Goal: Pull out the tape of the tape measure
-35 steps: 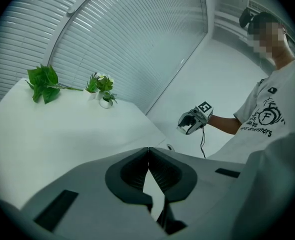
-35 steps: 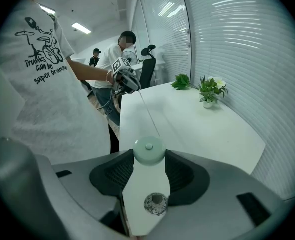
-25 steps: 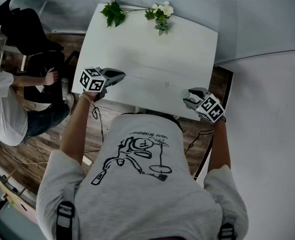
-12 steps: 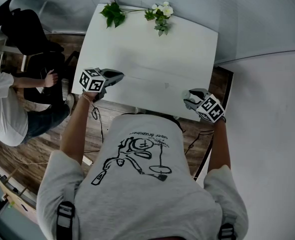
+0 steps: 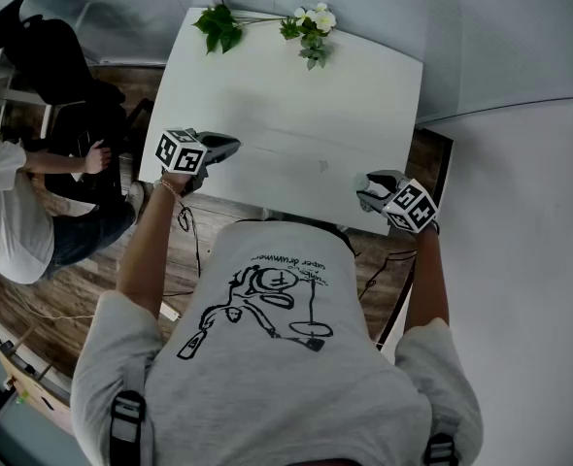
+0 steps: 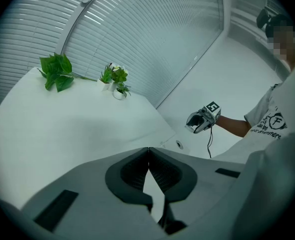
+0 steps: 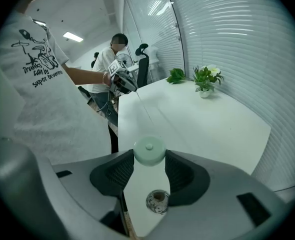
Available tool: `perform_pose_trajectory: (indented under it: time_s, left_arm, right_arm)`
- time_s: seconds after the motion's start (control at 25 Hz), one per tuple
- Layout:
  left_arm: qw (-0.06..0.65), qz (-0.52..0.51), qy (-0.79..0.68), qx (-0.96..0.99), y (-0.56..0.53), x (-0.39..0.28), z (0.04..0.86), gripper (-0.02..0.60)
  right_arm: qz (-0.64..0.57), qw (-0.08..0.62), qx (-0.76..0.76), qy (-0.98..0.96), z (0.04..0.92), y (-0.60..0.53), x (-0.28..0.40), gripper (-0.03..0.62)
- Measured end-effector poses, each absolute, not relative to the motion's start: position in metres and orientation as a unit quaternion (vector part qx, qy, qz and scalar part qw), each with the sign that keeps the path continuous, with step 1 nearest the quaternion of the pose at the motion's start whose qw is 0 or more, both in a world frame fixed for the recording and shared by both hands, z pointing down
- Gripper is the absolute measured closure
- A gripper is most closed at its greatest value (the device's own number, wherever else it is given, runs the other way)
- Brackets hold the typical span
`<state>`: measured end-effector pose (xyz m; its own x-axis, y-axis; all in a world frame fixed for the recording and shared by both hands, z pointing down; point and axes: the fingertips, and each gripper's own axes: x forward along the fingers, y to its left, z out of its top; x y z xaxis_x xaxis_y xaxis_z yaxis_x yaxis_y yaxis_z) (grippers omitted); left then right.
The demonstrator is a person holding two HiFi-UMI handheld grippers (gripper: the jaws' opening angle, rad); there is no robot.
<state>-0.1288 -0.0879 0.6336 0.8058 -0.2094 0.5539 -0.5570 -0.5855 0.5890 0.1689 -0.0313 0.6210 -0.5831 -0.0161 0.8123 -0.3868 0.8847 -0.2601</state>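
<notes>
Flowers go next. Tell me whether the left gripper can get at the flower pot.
Probably, once freed: only bare table lies between the left gripper and the flower pot, but its jaws are shut, apparently on the end of the tape.

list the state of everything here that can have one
left gripper: jaws together on the thin pale tape
right gripper: jaws clamped on the pale green round tape measure
tape: pulled out, stretched between both grippers over the white table
small potted white flowers: upright
</notes>
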Motion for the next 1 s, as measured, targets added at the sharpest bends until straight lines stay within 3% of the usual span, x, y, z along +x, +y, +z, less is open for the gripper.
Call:
perform_pose_trajectory:
  time_s: [1.0]
  left_arm:
    - [0.478, 0.255, -0.264, 0.798, -0.101, -0.155, 0.673, 0.561]
  right_arm:
    - [0.292, 0.425, 0.122, -0.848, 0.652, -0.043, 0.186, 0.387]
